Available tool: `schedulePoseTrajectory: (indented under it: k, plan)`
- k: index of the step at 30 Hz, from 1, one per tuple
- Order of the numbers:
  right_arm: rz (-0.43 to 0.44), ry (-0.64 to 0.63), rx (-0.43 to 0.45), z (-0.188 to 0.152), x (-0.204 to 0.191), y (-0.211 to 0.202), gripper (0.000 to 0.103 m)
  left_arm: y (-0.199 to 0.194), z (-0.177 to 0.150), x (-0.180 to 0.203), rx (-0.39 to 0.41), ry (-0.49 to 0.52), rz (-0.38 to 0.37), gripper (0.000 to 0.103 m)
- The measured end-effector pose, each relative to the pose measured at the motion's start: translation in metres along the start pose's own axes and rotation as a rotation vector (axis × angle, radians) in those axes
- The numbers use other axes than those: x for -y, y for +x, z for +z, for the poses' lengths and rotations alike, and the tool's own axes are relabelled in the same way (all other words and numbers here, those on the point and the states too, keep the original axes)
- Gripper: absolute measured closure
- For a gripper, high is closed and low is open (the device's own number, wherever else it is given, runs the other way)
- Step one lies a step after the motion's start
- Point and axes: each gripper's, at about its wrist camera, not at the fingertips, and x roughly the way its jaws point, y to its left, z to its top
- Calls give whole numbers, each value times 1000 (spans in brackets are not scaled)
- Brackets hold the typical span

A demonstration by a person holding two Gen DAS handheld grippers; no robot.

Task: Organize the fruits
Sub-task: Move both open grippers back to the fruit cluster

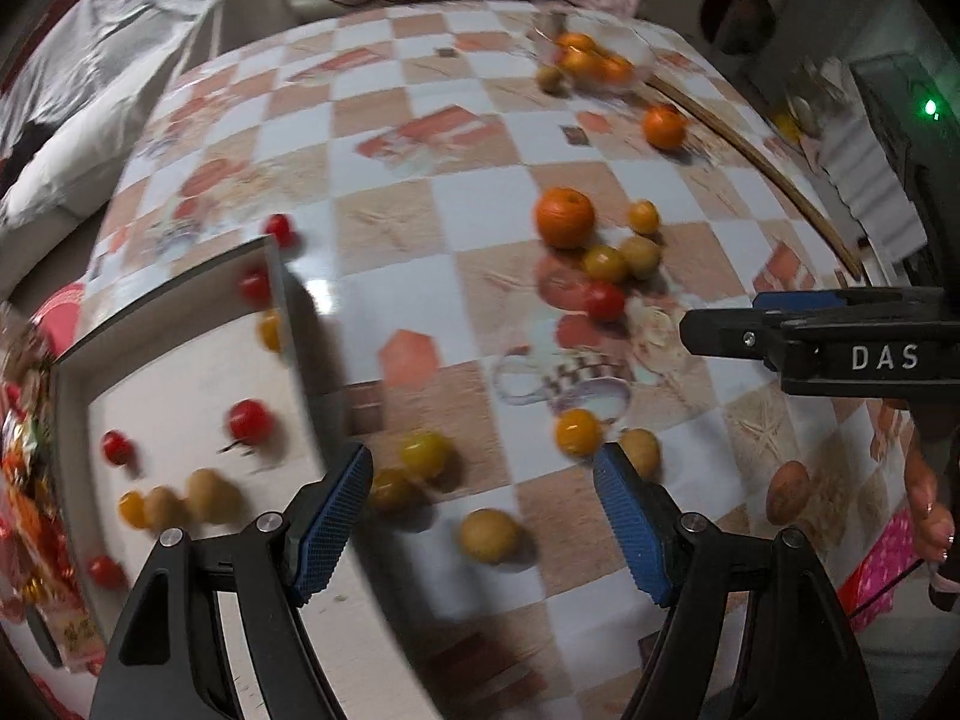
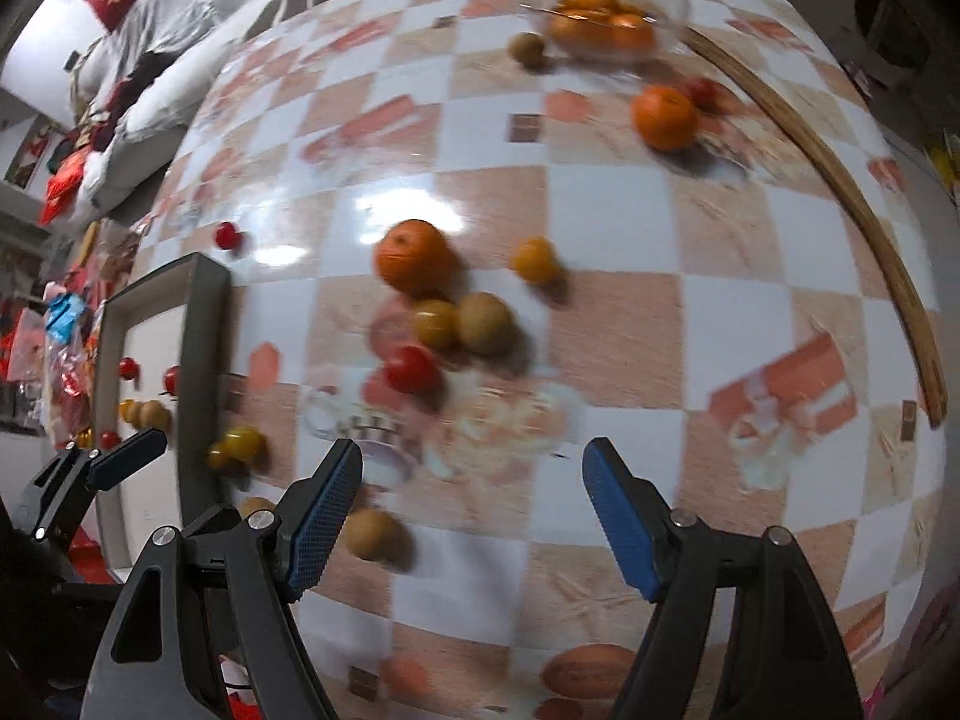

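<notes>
Hovering left gripper [image 1: 483, 531], fruit [image 1: 489, 535] between jaws

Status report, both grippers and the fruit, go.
Left gripper open, empty; right gripper open, empty. Some small fruit in the tray, oranges in the clear bowl; most fruit loose on the table. Nothing blocking.
</notes>
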Motion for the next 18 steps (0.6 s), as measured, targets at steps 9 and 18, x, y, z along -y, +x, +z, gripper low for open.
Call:
schedulePoseTrajectory:
  k: [9, 18]
  plan:
    - [12, 29, -15, -3, 21, 4, 24, 28, 5, 15, -49, 32, 13, 27]
    - [22, 39, -19, 0, 26, 10, 24, 39, 16, 22, -17, 72, 77, 27]
